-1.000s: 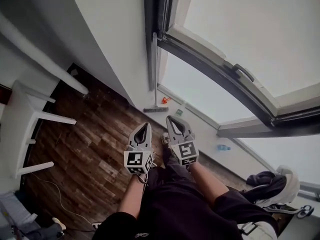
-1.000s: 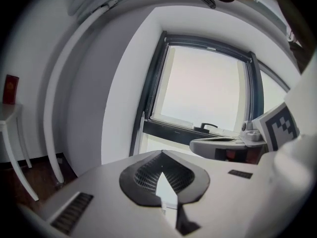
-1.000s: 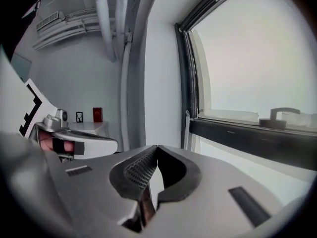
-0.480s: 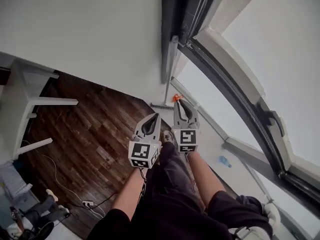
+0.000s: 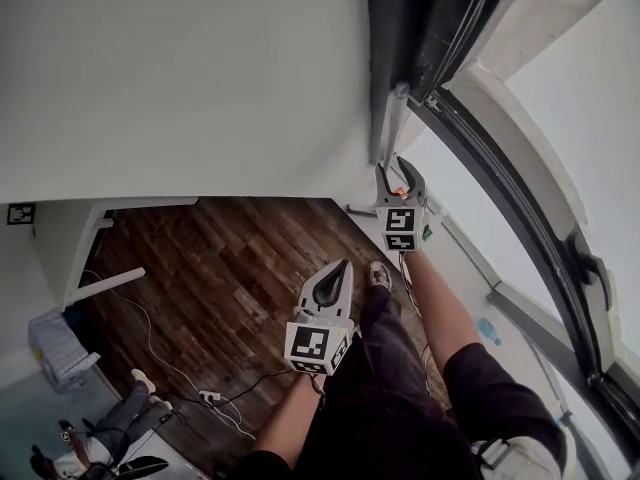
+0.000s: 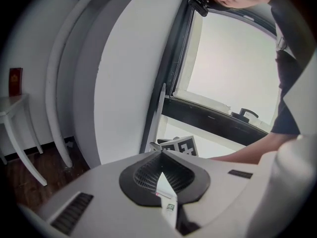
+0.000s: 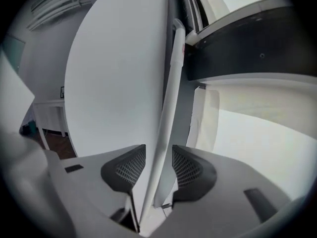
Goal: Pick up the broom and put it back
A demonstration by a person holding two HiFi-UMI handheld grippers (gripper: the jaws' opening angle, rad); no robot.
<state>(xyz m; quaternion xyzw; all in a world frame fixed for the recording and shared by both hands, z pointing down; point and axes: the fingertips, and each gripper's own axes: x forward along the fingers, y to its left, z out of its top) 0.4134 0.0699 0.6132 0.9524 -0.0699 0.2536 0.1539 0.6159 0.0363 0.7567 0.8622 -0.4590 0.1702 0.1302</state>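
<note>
The broom leans upright in the corner between the white wall and the dark window frame; its pale handle (image 5: 388, 128) (image 7: 171, 83) (image 6: 157, 113) rises from a head (image 5: 361, 209) on the floor. My right gripper (image 5: 398, 168) (image 7: 158, 152) reaches out to the handle. Its jaws have just been opening and now stand open with the handle between them, a small gap showing on the left side. My left gripper (image 5: 335, 273) (image 6: 161, 153) hangs back over the floor, shut with nothing in it.
Dark wooden floor (image 5: 230, 258) runs below. A white table (image 5: 95, 230) stands at the left, with cables and a power strip (image 5: 210, 398) near it. The window frame (image 5: 425, 38) and sill lie to the right; a blue bottle (image 5: 487, 330) sits there.
My right gripper has moved forward to the broom handle and opened around it. My left gripper has dropped back and lower. The head view has swung toward the wall.
</note>
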